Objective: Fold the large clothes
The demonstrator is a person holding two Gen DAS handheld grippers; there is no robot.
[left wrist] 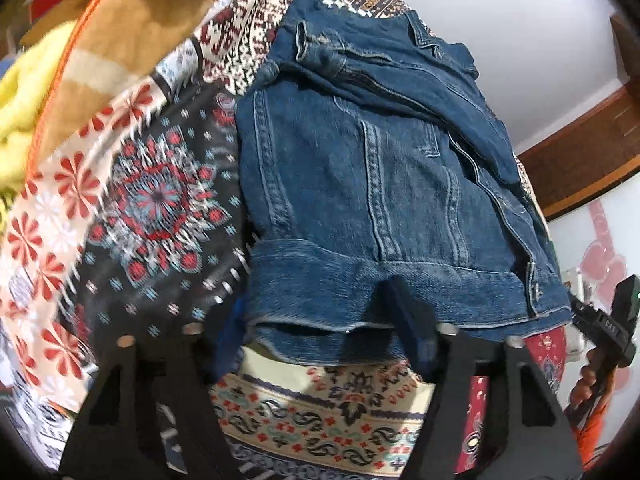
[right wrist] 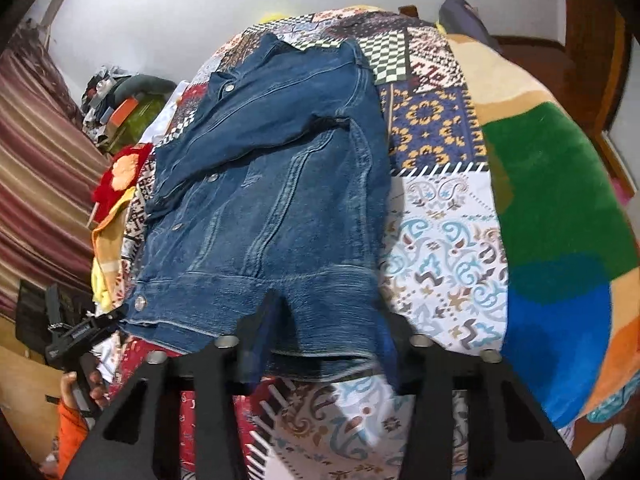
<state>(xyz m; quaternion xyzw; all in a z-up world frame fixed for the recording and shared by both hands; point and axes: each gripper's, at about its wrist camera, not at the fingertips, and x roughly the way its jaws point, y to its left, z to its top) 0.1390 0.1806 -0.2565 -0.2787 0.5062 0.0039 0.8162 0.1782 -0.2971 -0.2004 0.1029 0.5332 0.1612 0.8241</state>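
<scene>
Between both open claws' fingers sits the denim jacket [left wrist: 380,184] hem.

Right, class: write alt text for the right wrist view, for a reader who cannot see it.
A blue denim jacket lies on a patchwork bedspread, its hem between the open fingers of the right gripper. The left gripper reaches the hem's left corner; a colour-block blanket lies right.
</scene>
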